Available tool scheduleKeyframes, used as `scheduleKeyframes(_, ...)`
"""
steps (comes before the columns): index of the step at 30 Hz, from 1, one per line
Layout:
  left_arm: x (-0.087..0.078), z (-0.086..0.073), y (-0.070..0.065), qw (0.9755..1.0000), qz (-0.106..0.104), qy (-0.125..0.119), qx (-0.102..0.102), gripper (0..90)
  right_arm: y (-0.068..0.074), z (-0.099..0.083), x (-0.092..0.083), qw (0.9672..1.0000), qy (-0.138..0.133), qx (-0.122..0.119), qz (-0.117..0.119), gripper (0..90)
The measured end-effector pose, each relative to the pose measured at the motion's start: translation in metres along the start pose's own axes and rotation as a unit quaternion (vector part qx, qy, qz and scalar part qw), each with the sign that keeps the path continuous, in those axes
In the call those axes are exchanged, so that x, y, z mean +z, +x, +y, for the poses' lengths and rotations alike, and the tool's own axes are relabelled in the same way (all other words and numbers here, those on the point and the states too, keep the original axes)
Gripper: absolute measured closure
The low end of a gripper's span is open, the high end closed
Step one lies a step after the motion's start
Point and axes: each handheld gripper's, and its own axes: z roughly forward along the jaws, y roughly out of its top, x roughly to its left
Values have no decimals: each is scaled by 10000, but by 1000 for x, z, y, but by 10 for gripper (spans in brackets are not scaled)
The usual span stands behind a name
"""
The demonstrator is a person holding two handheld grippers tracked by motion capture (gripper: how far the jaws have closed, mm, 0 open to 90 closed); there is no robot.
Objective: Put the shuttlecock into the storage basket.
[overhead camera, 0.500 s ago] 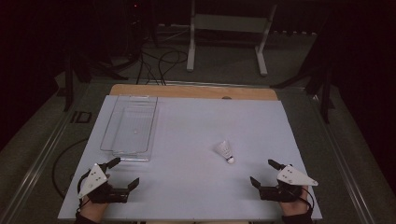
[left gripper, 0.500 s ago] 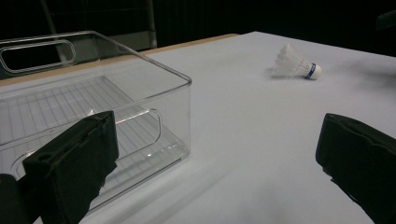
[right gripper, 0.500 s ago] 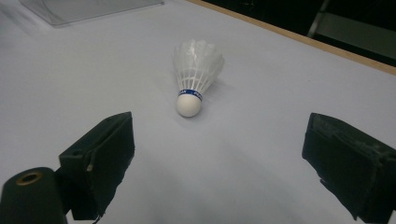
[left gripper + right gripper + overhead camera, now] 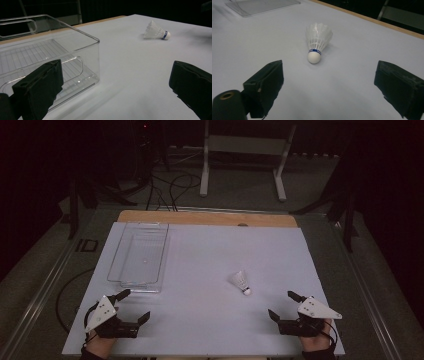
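Observation:
A white shuttlecock with a blue band lies on its side right of the middle of the white table sheet. A clear plastic bin stands at the left with nothing in it. My left gripper rests open near the front left, just in front of the bin. My right gripper rests open at the front right, a short way in front of the shuttlecock. In the left gripper view the bin's near corner is close to the left jaw and the shuttlecock lies far off. The right gripper view has the shuttlecock ahead, its cork end toward me.
A wooden strip runs along the table's far edge. Beyond it a white metal stand and cables sit on the dark floor. The bin's edge lies at the top left of the right gripper view.

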Motion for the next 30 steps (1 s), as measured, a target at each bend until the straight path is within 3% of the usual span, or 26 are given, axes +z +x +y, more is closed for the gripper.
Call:
scheduleKeyframes(20,-2,0,1,10000,2,-37,-70,2,8,22,-14,9995,148,-122,-252,74)
scheduleKeyframes(30,-1,0,2,10000,-9,-29,-69,2,5,37,-21,9996,183,31,-200,74)
